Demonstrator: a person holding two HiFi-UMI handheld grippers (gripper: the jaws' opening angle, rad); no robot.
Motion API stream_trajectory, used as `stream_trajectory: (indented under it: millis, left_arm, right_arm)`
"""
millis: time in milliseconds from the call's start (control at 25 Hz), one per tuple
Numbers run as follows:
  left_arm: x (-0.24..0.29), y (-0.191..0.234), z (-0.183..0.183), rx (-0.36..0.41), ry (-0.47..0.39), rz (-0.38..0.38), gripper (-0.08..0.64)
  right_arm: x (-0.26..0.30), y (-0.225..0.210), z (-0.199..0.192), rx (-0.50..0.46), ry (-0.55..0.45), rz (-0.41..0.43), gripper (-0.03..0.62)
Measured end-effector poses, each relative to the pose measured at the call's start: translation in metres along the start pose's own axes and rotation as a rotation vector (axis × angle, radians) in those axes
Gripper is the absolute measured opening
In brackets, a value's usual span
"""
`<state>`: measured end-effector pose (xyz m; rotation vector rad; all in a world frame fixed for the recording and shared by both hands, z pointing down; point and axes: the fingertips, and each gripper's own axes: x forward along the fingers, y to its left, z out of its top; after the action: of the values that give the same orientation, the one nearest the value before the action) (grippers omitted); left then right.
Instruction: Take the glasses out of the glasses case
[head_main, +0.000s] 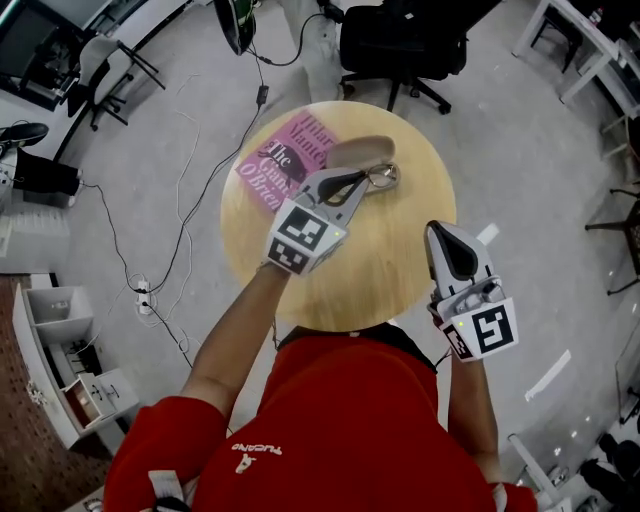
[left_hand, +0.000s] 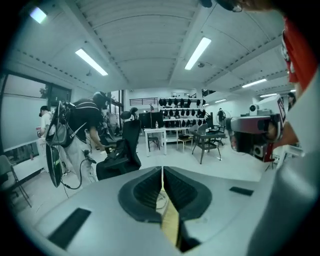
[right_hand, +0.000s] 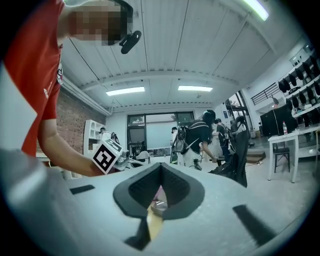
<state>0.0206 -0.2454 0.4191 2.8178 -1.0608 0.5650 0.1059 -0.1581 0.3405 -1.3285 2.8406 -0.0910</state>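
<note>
From the head view, the tan glasses case (head_main: 362, 150) lies on the round wooden table (head_main: 390, 275), its end overlapping a pink book (head_main: 288, 160). The glasses (head_main: 386, 177) rest on the table just beside the case, at the tip of the left gripper (head_main: 368, 183). The right gripper (head_main: 437, 232) is at the table's edge, well apart from them. In the left gripper view, the jaws are pressed together with nothing between them. In the right gripper view, the jaws also meet, empty.
</note>
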Motion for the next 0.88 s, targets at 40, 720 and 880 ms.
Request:
stream_trajectory:
  millis: [40,720,880]
  left_arm:
    - [0.006,0.004,-0.006,0.006,0.023,-0.011,0.014]
    - [0.08,0.032,-0.091,0.079,0.356,-0.251,0.115]
    - [0.091,0.031,-0.107,0.119,0.443,-0.306,0.144]
  right_arm:
    - [0.004,-0.003,-0.002,0.003,0.005,-0.008,0.005]
    - [0.039,-0.028,-0.036,0.056,0.069,-0.116,0.005]
    - [0.041,-0.032,-0.043,0.073,0.084,-0.129,0.005]
